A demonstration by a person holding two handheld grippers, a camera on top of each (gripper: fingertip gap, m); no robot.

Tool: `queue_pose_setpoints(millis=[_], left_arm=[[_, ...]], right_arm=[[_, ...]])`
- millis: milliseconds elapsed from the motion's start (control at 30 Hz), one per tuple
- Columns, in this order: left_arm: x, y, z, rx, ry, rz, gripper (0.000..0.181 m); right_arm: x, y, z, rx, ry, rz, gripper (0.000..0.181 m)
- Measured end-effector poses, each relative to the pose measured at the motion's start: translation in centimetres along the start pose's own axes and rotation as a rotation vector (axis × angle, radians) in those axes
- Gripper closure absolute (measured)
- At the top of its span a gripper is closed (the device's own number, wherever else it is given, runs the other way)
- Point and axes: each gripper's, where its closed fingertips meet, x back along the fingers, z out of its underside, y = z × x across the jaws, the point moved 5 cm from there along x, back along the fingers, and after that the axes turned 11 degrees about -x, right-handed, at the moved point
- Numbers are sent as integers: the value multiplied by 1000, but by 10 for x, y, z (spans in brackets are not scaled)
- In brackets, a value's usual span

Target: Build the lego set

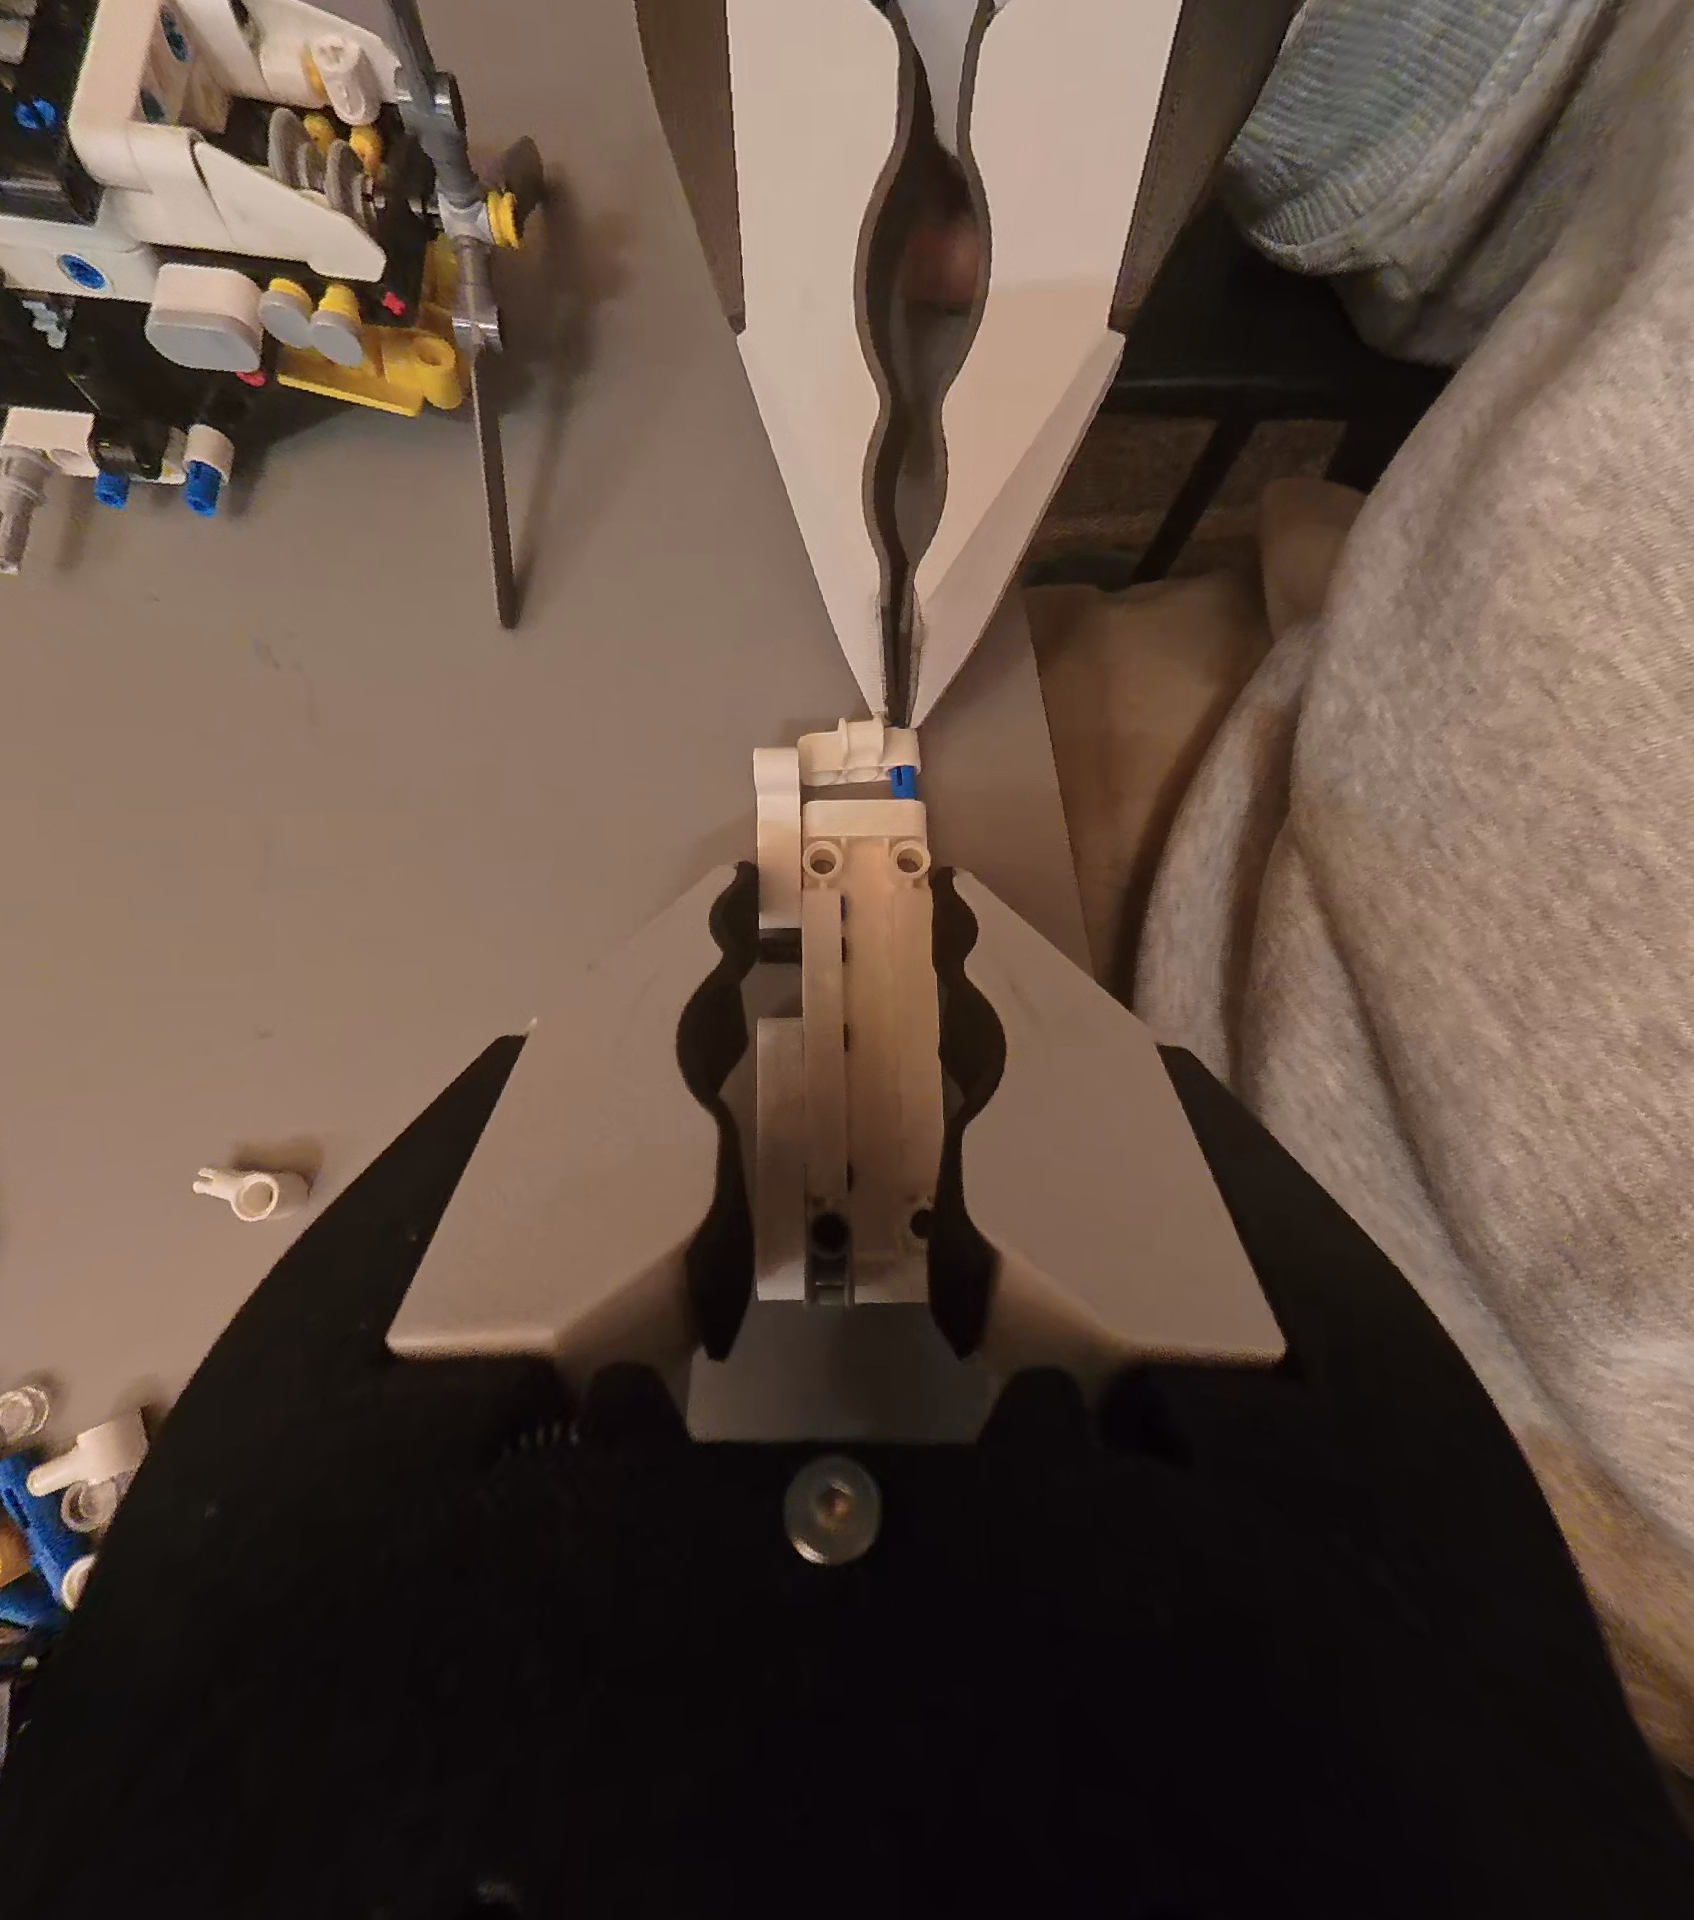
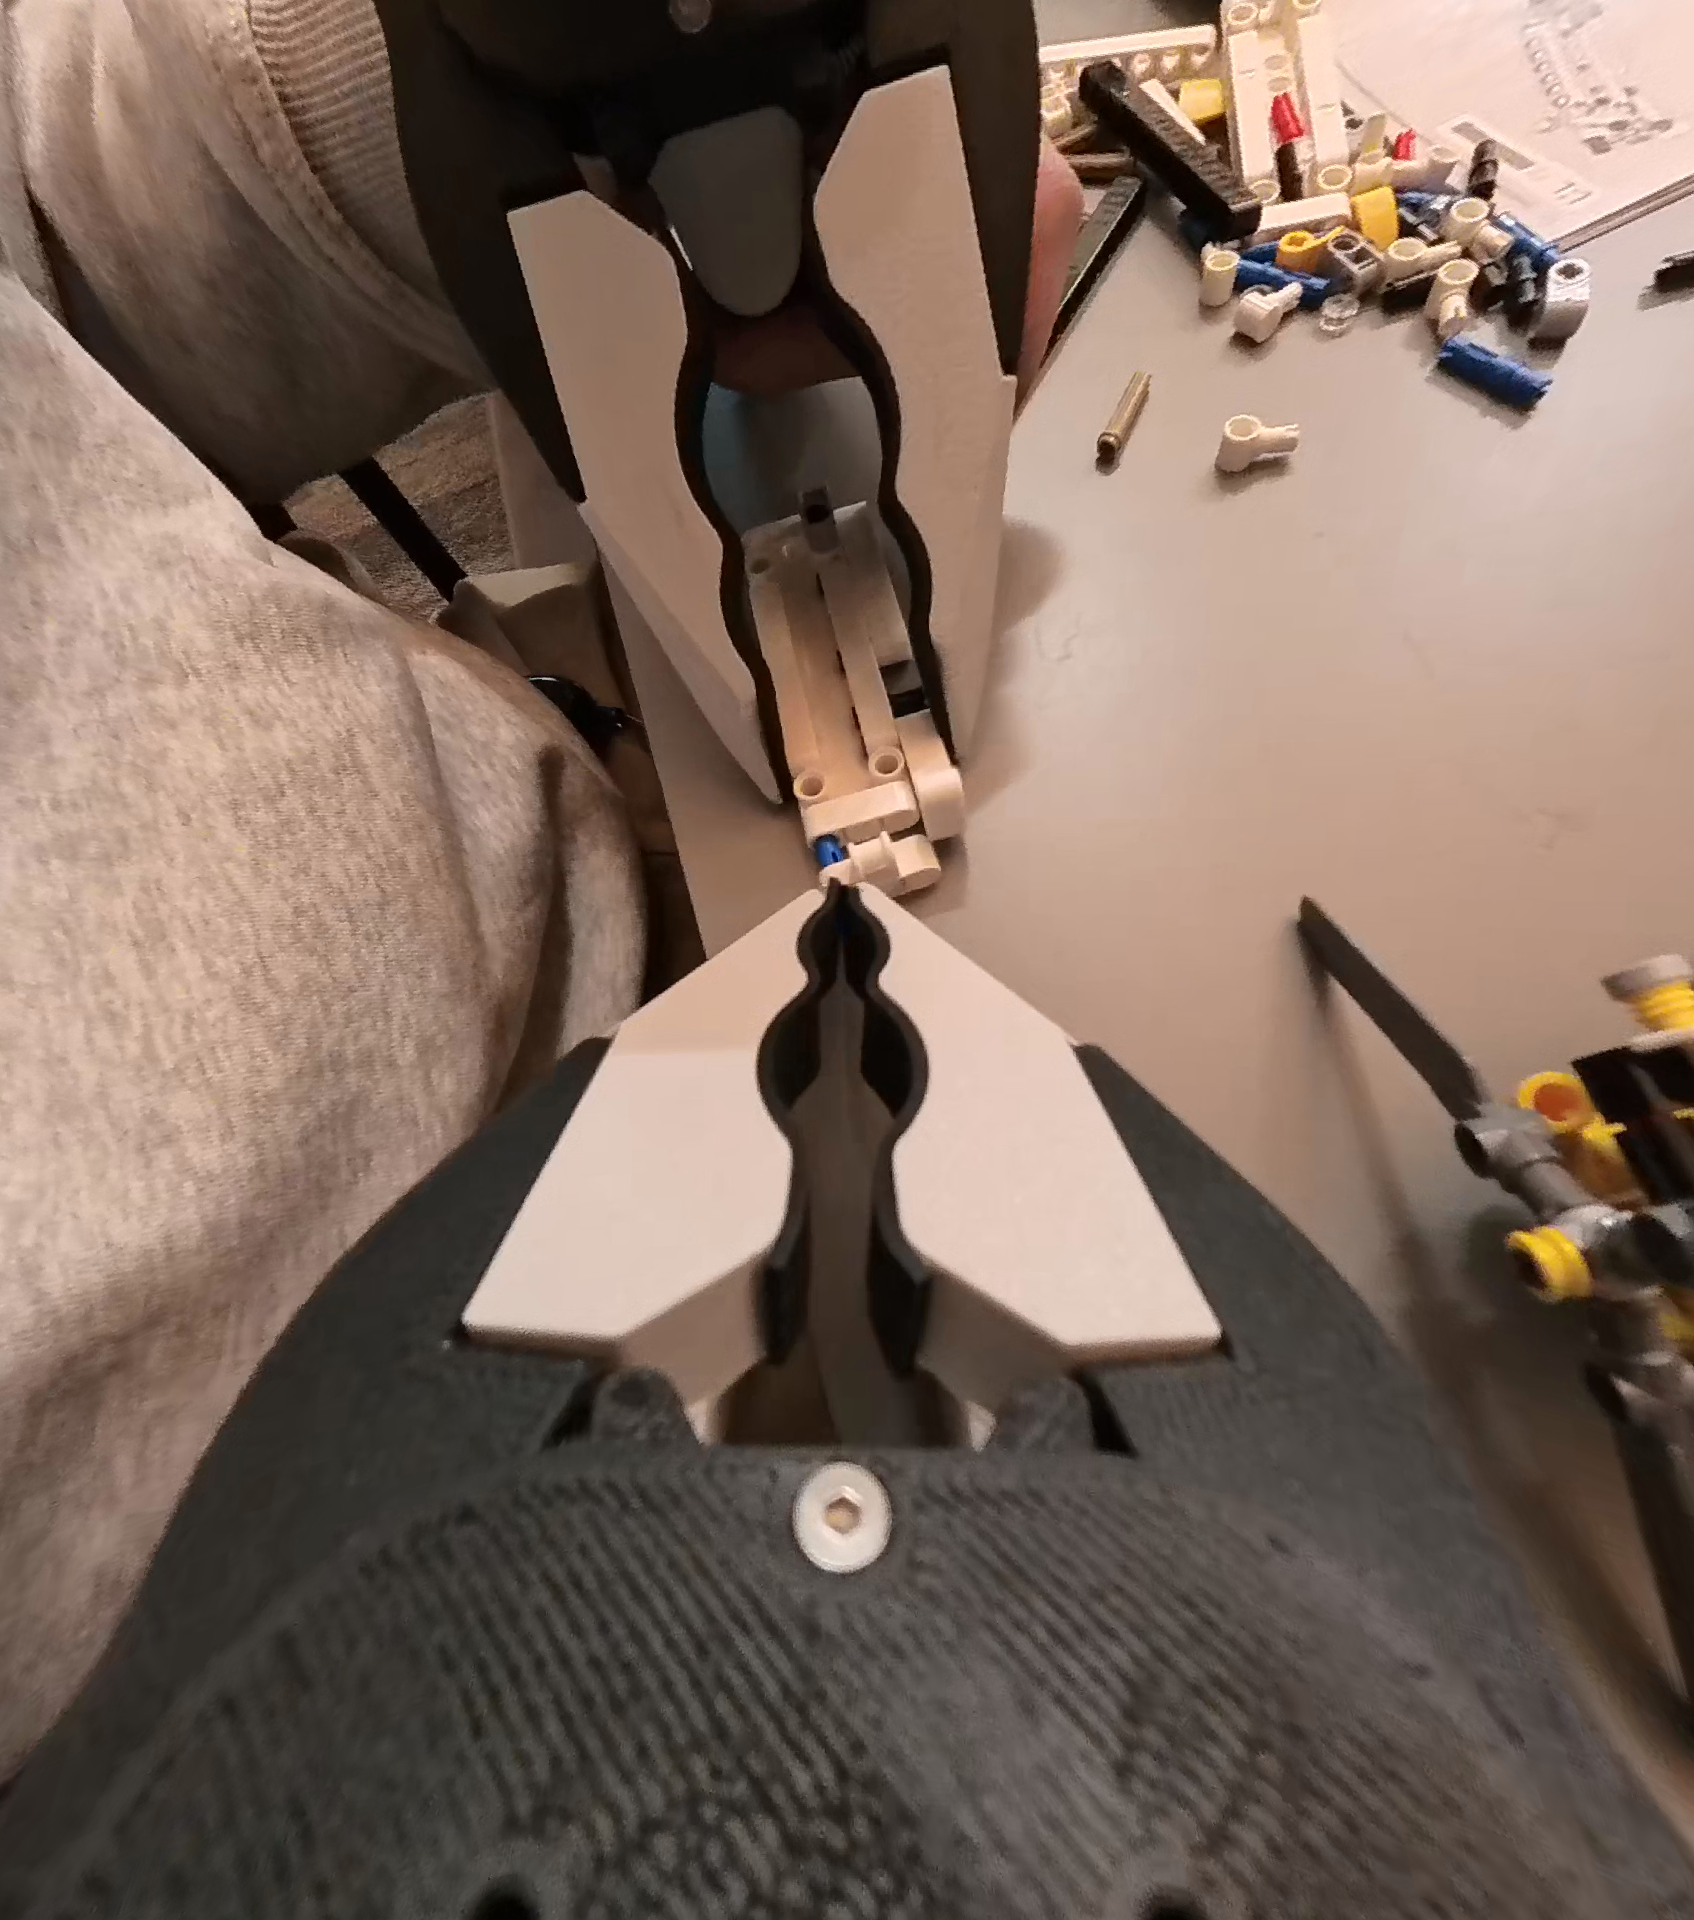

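The white sub-assembly point(image 1: 858, 1039) and the loose parts point(image 2: 1383, 239) look like smooth, slightly glossy plastic. The bench point(image 1: 251, 779) is matt grey. The grey garment point(image 2: 147, 727) is soft, fuzzy cloth.

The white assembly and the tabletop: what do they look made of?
White assembly: seemingly moulded plastic, smooth and slightly glossy, with crisp round pin holes. Tabletop: a flat matte grey surface, possibly laminate or painted board; faint scuffs show, no grain.

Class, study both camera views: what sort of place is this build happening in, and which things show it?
Probably a home hobby spot, not a workshop: a plain grey table with a loose pile of parts, a printed instruction booklet, and a person in a grey sweatshirt seated close.
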Motion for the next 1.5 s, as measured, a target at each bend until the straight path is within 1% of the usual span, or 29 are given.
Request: queue_pose_setpoints(millis=[1100, 1200, 1333, 1500], left_arm=[[0, 3, 2, 53, 6, -13, 148], [0, 3, 2, 48, 9, -22, 148], [0, 3, 2, 47, 16, -47, 147], [0, 2, 2, 57, 12, -38, 148]], right_arm=[[0, 1, 0, 25, -22, 30, 181], [0, 1, 0, -7, -24, 24, 181], [0, -2, -1, -112, -28, 1, 181], [0, -2, -1, -99, -28, 5, 181]])
